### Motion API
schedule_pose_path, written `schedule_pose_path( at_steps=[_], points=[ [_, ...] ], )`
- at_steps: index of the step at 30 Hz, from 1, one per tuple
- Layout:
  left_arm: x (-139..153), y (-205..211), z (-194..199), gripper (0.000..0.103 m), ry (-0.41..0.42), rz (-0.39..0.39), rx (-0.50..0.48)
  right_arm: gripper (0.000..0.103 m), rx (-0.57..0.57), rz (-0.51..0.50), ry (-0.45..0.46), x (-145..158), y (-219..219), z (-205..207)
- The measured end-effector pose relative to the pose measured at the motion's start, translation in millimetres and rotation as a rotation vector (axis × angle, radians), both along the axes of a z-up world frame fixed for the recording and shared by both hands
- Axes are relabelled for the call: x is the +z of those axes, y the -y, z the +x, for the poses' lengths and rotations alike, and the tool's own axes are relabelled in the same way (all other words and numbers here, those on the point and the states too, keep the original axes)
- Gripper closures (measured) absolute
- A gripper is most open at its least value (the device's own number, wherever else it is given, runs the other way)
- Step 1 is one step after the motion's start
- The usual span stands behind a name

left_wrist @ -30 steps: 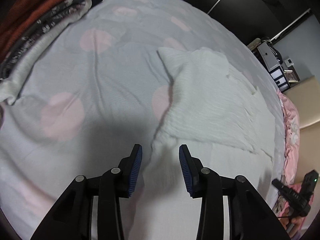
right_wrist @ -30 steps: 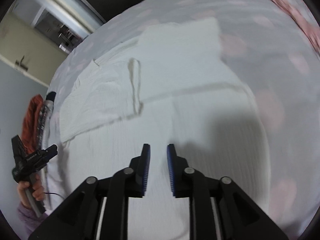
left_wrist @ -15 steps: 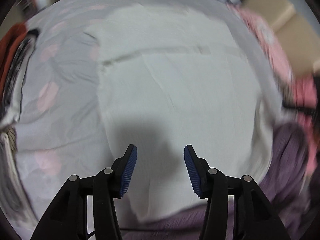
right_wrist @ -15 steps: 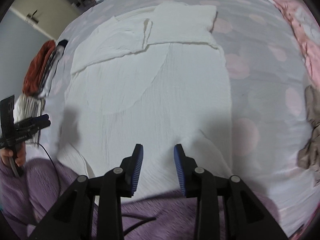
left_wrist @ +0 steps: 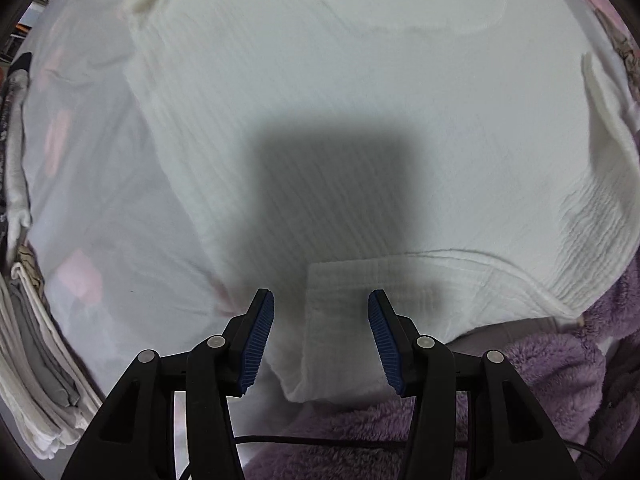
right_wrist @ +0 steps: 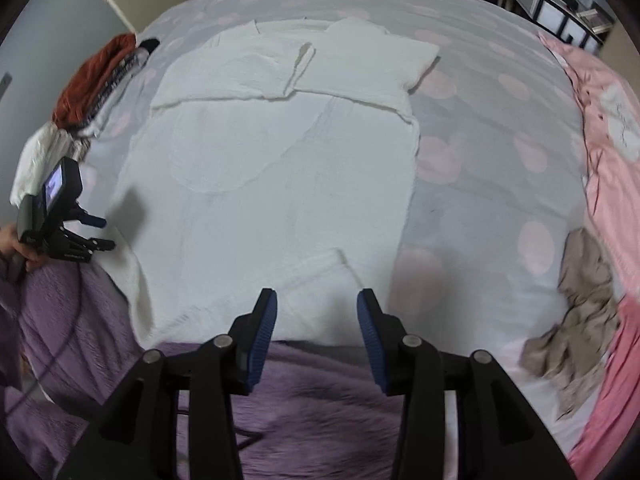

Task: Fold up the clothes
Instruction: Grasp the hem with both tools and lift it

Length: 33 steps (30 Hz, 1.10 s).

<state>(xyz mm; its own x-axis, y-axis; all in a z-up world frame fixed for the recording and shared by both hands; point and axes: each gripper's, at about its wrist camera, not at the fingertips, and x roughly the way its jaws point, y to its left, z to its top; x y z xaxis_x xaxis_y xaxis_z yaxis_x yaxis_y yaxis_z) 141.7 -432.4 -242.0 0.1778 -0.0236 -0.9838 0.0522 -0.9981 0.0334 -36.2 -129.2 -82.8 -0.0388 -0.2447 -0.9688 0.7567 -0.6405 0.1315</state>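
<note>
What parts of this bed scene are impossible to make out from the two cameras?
- White garment: its near hem, in the right wrist view, is hidden behind the right gripper.
- Folded pile: cut off by the left wrist view's edge.
- Beige cloth: crumpled and blurred, kind unclear.
- Left gripper's jaws: too small in the right view.

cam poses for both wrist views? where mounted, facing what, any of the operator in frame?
Left wrist: on the left gripper, facing straight down, close over the white garment; its near hem lies between the open pads, untouched; purple fleece clothing below.
Right wrist: on the right gripper, higher up, facing steeply down across the bed; jaws opening, empty; shows the person's hand.
Shared: garment, folded stack, purple fleece.
</note>
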Motion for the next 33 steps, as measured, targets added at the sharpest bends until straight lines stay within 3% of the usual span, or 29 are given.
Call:
schedule_pose_path(
  at_steps=[6,10,17,18,20,23,25,27,30,33],
  points=[
    [-11.9,-2.2,1.8,0.055,0.042,-0.025,-0.013,0.061,0.031,0.070,0.100,-42.8,16.5,-26.5],
    [-12.8,-4.2,2.7,0.061,0.045,-0.027,-0.030,0.054,0.032,0.106,0.186,-72.8,38.7,-40.7],
    [-8.6,-4.9,7.5,0.073,0.023,-0.036,-0.052,0.054,0.043,0.247,0.249,-114.7,66.8,-43.7],
    [-8.3,-3.4,8.5,0.074,0.020,-0.035,-0.048,0.056,0.040,0.265,0.256,-119.9,69.5,-43.5],
    [-7.2,-2.5,9.7,0.077,0.015,-0.038,-0.048,0.083,0.044,0.287,0.261,-126.3,73.2,-41.4],
    [-4.0,-4.0,11.8,0.078,0.006,-0.058,-0.064,0.094,0.065,0.279,0.243,-122.4,72.4,-33.1],
    [-1.1,-5.2,13.4,0.079,-0.001,-0.074,-0.074,0.096,0.056,0.265,0.219,-111.6,67.2,-29.3],
    [4.7,-6.0,16.2,0.089,-0.019,-0.091,-0.077,0.096,0.041,0.223,0.191,-91.8,58.6,-26.7],
    [19.1,-4.8,24.5,0.094,-0.065,-0.099,-0.061,0.097,0.009,0.158,0.148,-59.4,41.3,-23.2],
    [36.7,-2.0,33.7,0.095,-0.114,-0.081,-0.032,0.097,-0.032,0.101,0.106,-27.7,17.5,-20.1]
  ],
)
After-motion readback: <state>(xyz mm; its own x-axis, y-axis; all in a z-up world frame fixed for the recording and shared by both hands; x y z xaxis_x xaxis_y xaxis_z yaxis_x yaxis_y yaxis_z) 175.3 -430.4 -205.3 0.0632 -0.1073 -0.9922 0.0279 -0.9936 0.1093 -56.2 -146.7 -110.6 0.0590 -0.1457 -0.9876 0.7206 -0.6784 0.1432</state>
